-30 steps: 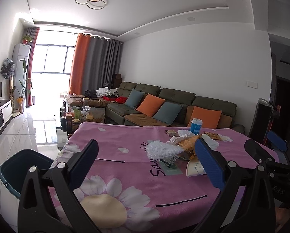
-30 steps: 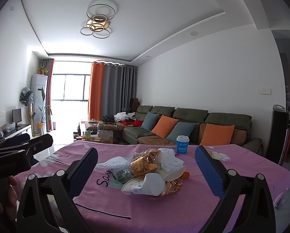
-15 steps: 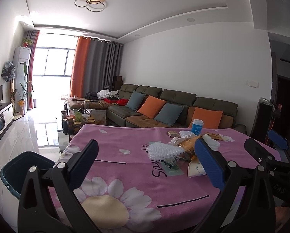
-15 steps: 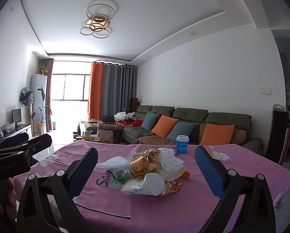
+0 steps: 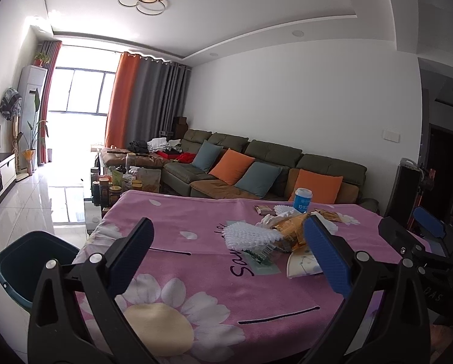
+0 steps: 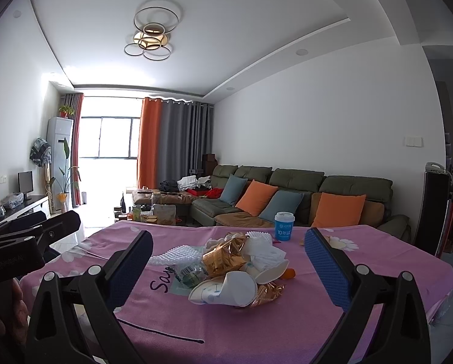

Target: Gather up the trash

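Observation:
A heap of trash [image 6: 232, 267] lies on the pink flowered tablecloth [image 6: 287, 327]: white foam netting [image 6: 177, 253], gold foil wrappers [image 6: 223, 256], crumpled paper cups [image 6: 223, 288] and tissue. The heap also shows in the left wrist view [image 5: 284, 236], right of centre. A blue-and-white cup [image 6: 284, 226] stands upright behind it. My right gripper [image 6: 229, 270] is open and empty, held above the table with the heap between its fingers in view. My left gripper [image 5: 226, 254] is open and empty, left of the heap. A dark teal bin [image 5: 29, 270] stands on the floor at the table's left.
Snack packets [image 5: 264, 210] lie near the cup at the table's far side. A green sofa [image 5: 272, 163] with orange and blue cushions stands behind the table. A low table crowded with jars and bottles [image 5: 123, 182] sits beyond the far left corner. A black heater [image 6: 435, 212] stands at right.
The left wrist view has tilted up slightly and drifted a little; the right gripper has hardly moved. Both grippers stay open and the trash has not moved.

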`<state>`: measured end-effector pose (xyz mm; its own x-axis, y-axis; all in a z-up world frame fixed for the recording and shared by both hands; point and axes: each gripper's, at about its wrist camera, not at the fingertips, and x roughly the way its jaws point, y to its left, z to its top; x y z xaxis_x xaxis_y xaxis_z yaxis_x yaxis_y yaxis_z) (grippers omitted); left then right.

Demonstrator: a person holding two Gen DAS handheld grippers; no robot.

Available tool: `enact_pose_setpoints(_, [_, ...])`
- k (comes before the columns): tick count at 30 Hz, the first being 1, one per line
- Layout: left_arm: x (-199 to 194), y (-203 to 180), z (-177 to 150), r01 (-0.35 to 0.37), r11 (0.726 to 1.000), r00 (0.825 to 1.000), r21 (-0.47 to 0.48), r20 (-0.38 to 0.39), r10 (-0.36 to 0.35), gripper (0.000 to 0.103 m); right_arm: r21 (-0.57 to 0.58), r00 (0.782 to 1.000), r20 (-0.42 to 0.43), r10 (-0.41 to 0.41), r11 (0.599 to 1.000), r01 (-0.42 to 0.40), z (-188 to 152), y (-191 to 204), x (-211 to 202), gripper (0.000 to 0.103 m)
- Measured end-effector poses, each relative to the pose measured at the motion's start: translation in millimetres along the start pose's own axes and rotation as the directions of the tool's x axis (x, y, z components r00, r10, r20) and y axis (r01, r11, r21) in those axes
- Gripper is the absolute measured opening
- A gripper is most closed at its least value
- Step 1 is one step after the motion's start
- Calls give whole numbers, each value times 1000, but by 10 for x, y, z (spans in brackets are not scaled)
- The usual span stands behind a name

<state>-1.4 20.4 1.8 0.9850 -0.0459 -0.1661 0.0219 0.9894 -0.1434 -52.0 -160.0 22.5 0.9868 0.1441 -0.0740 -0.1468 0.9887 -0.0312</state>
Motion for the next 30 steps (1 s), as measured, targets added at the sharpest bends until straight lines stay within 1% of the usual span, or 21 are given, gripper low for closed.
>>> enact_pose_setpoints(2, [-3, -26, -6, -15, 999, 1000, 36, 9, 15, 97, 0, 1000, 0, 0, 1000, 0, 4, -6, -4, 97])
enact_pose_setpoints(4, [-4, -58, -6, -13, 998, 1000, 54, 10, 12, 97, 1, 1000, 1, 0, 1000, 0, 6, -5, -6, 96])
enact_pose_setpoints(9, [10, -57, 2, 0, 999, 1000, 44, -17, 0, 98, -1, 1000, 6, -1, 1000, 1, 15, -23, -21, 96])
enact_pose_setpoints(17, [-23, -80, 13, 0, 998, 1000, 65, -6, 1, 97, -4, 1000, 9, -4, 1000, 4, 21, -21, -23, 96])
enact_pose_setpoints(30, [22, -89, 16, 0, 998, 1000, 68, -16, 2, 97, -1, 1000, -7, -6, 1000, 6, 45, -56, 11, 97])
